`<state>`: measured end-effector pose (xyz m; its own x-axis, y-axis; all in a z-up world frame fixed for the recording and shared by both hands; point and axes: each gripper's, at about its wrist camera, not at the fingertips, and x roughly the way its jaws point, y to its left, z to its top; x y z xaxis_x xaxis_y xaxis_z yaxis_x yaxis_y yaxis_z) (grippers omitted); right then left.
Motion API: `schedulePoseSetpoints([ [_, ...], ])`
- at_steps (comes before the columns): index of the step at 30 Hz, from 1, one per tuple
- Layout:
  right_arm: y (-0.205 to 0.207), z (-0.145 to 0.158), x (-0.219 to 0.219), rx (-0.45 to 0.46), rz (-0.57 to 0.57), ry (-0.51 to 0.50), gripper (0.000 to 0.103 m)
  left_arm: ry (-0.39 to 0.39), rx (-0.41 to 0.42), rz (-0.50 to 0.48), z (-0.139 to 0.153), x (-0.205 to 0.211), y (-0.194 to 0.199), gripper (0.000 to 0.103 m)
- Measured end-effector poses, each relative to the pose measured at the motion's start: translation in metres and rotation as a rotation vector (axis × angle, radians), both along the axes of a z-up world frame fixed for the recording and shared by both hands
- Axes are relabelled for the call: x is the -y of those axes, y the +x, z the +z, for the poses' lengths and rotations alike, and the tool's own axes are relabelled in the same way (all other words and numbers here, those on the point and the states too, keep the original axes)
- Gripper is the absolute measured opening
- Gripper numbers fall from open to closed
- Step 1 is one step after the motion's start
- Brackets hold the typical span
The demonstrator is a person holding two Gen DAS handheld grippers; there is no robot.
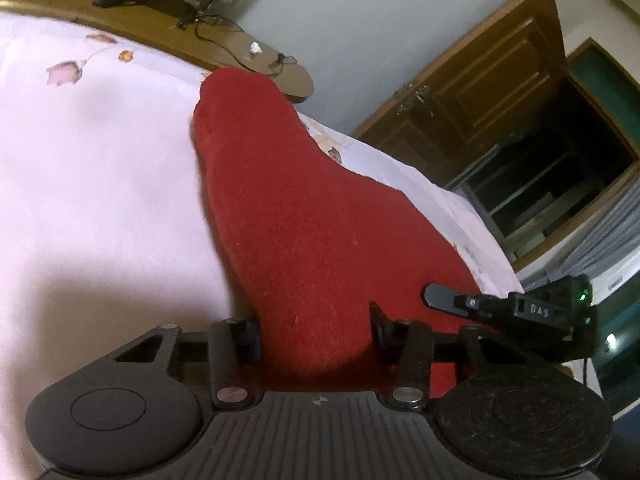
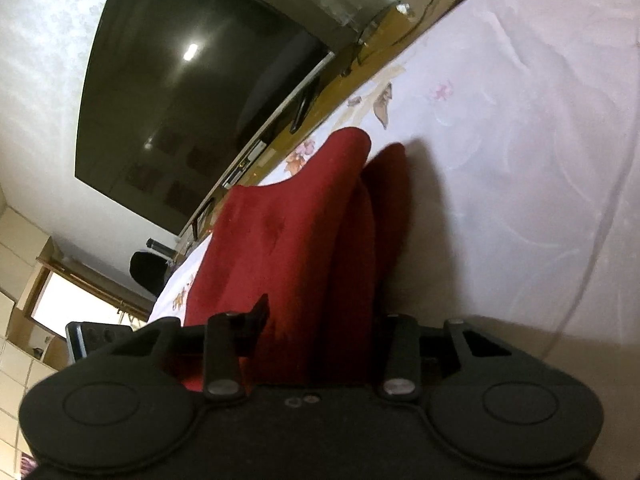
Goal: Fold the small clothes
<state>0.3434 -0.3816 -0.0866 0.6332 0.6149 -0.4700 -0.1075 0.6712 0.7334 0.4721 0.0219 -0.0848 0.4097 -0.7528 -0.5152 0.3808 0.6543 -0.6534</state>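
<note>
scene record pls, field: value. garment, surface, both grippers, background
garment: red cloth, raised off the bed at the gripper end
surface: pale pink floral bedsheet
left gripper: fingers either side of the cloth, grip on it likely
right gripper: same on its end, cloth bunched between fingers
background: dark TV, wooden door

Garment [image 1: 304, 216] lies on bedsheet [image 1: 100, 184], running forward from between left gripper [image 1: 316, 336] fingers. Right gripper [image 1: 440, 294] sits right of it, over the same end. Wooden shelf [image 1: 168, 20] behind bed; TV [image 2: 192, 92] on it.
</note>
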Motion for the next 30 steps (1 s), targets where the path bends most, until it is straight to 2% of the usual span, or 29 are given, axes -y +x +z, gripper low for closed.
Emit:
schedulePoseSetpoints([
  [5,-0.005,0.015,-0.014,0.032,-0.011,-0.013,0.039,0.026,0.043,-0.028,0.015,-0.008,-0.006,0.044],
  [9,-0.01,0.03,-0.038,0.05,0.001,-0.038,0.039,0.028,0.069,-0.032,0.031,-0.035,-0.012,0.044],
  [14,-0.011,0.048,-0.081,0.079,0.027,-0.042,0.039,0.014,0.085,-0.01,0.051,-0.091,-0.023,0.044],
  [18,-0.004,0.054,-0.135,0.092,0.067,-0.022,0.039,0.007,0.064,0.033,0.06,-0.164,-0.031,0.044],
  [23,0.015,0.042,-0.218,0.068,0.135,0.039,0.039,0.026,0.014,0.117,0.056,-0.258,-0.045,0.044],
  [26,0.034,0.02,-0.267,0.01,0.177,0.045,0.04,0.084,-0.058,0.176,0.038,-0.303,-0.048,0.045],
  [28,0.047,-0.006,-0.291,-0.065,0.17,-0.005,0.045,0.143,-0.115,0.247,0.019,-0.323,-0.051,0.062],
  [29,0.053,-0.023,-0.298,-0.129,0.138,-0.044,0.044,0.114,-0.098,0.264,0.016,-0.332,-0.057,0.063],
  [30,0.053,-0.029,-0.295,-0.109,0.112,0.001,0.044,0.105,-0.091,0.286,0.017,-0.338,-0.064,0.072],
])
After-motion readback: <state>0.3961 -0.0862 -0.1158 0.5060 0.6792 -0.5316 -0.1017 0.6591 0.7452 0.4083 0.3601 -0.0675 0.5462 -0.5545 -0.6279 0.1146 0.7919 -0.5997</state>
